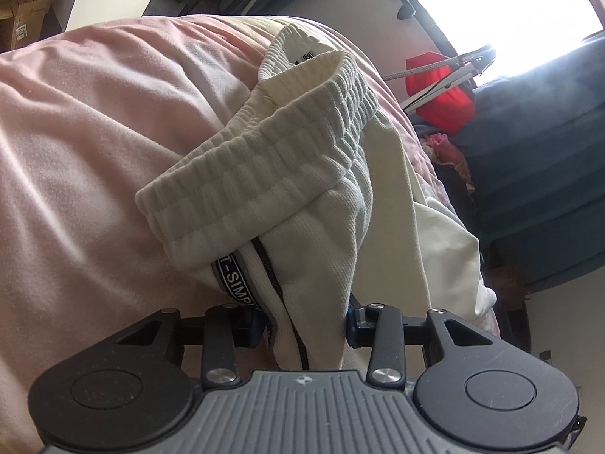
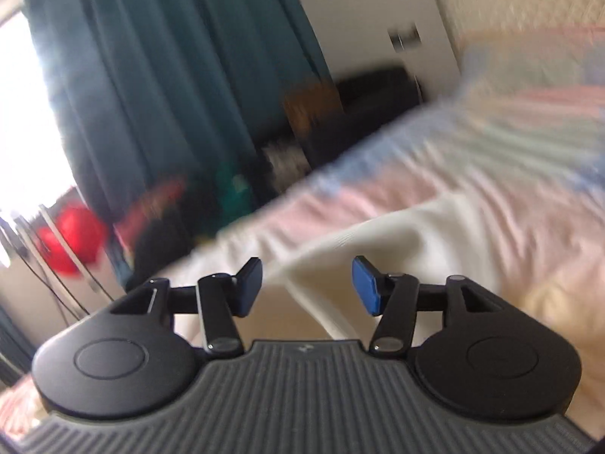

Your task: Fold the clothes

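Note:
A cream garment [image 1: 302, 151] with a ribbed elastic waistband and a black lettered band lies bunched on the pink bed cover [image 1: 94, 132]. Its lower folds run down between the blue pads of my left gripper [image 1: 305, 323], which is shut on the cloth. The right wrist view is blurred by motion. In it my right gripper [image 2: 306, 287] stands open with nothing between its pads [image 2: 365, 287]. White cloth [image 2: 397, 234] lies just beyond it on the pink and blue striped bedding [image 2: 510, 151].
The bed's edge drops off to the right of the garment. Past it are a red item [image 1: 440, 94], blue fabric [image 1: 548, 151] and a bright window. A cardboard box [image 1: 26, 11] sits at the far left. Teal curtains [image 2: 170, 75] and dark furniture [image 2: 370, 106] stand behind the bed.

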Demonstrator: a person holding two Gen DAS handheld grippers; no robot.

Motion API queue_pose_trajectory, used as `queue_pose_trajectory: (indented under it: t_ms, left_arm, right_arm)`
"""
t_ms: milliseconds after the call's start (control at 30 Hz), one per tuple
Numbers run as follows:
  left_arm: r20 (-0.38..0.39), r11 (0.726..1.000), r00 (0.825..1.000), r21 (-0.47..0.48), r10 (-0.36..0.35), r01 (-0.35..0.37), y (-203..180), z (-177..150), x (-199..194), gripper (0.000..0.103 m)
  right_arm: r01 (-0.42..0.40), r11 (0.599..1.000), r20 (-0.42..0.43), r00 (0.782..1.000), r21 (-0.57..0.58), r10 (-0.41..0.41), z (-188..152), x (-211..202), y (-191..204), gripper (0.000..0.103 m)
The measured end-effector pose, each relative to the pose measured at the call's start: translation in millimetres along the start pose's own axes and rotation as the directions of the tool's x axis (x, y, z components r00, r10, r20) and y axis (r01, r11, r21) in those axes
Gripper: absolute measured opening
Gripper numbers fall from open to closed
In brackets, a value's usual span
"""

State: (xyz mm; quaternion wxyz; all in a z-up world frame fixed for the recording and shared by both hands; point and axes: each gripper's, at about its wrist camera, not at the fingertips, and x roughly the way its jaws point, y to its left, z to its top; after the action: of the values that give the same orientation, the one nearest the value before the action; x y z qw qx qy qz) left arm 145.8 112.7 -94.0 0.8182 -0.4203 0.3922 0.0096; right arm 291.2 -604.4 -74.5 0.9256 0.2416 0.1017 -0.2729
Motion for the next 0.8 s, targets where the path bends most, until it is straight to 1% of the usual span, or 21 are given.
queue_pose_trajectory:
  t_ms: [33, 100, 167, 233, 333, 400, 467, 500, 567, 600, 633, 667, 700, 733, 800]
  left_arm:
    - [0.000, 1.000, 1.000, -0.001, 0.001, -0.001, 0, 1, 1, 0.041]
    - [-0.001, 1.000, 1.000, -0.004, 0.002, -0.002, 0, 2, 3, 0.041]
    - [-0.003, 1.000, 1.000, -0.010, -0.004, 0.004, 2, 1, 2, 0.041]
    - [-0.005, 1.000, 1.000, -0.018, -0.014, 0.014, 6, -3, -5, 0.042]
    - [-0.006, 0.998, 1.000, -0.049, -0.028, 0.028, 12, -5, -8, 0.043]
    - [-0.002, 0.997, 0.999, -0.069, -0.042, 0.042, 14, -3, -8, 0.043]
    - [0.019, 0.994, 0.998, -0.094, -0.060, 0.061, 17, -1, -9, 0.042]
    - [0.035, 0.992, 0.997, -0.106, -0.067, 0.071, 18, -1, -9, 0.041]
    - [0.073, 0.988, 0.993, -0.119, -0.088, 0.096, 19, 0, -12, 0.033]
    - [0.098, 0.986, 0.990, -0.122, -0.101, 0.113, 18, 0, -14, 0.029]
    - [0.124, 0.984, 0.986, -0.124, -0.115, 0.130, 17, 0, -17, 0.025]
    - [0.150, 0.982, 0.981, -0.119, -0.126, 0.145, 16, 1, -20, 0.024]
    - [0.174, 0.982, 0.976, -0.108, -0.134, 0.154, 13, 3, -23, 0.022]
    - [0.195, 0.982, 0.971, -0.097, -0.140, 0.162, 11, 5, -26, 0.021]
    - [0.225, 0.979, 0.962, -0.097, -0.155, 0.180, 9, 10, -33, 0.020]
  right_arm:
    - [0.005, 1.000, -0.003, 1.000, -0.027, -0.006, -7, -6, 0, 0.061]
    - [0.005, 1.000, -0.048, 0.999, -0.022, -0.006, -28, -18, -13, 0.061]
    - [0.032, 0.997, -0.107, 0.994, 0.077, -0.024, -52, -30, -37, 0.063]
    - [0.060, 0.979, -0.179, 0.984, 0.197, -0.025, -79, -39, -61, 0.063]
    - [0.099, 0.949, -0.290, 0.957, 0.298, -0.009, -106, -25, -82, 0.062]
    - [0.055, 0.939, -0.251, 0.967, 0.340, 0.035, -106, -16, -88, 0.062]
    - [0.031, 0.926, -0.249, 0.966, 0.377, 0.069, -100, 2, -90, 0.061]
    - [0.022, 0.919, -0.250, 0.965, 0.394, 0.085, -98, 10, -90, 0.058]
    - [-0.002, 0.920, -0.236, 0.966, 0.393, 0.103, -90, 25, -85, 0.040]
    - [-0.006, 0.927, -0.252, 0.962, 0.375, 0.108, -85, 32, -79, 0.015]
    - [-0.004, 0.943, -0.267, 0.959, 0.334, 0.099, -82, 35, -70, 0.009]
    - [-0.002, 0.958, -0.279, 0.956, 0.287, 0.085, -78, 38, -59, 0.009]
    - [0.000, 0.971, -0.272, 0.960, 0.239, 0.067, -74, 34, -48, 0.009]
    - [0.009, 0.976, -0.251, 0.967, 0.216, 0.047, -69, 27, -39, 0.008]
    - [0.007, 0.969, -0.209, 0.977, 0.248, 0.046, -56, 8, -34, 0.008]
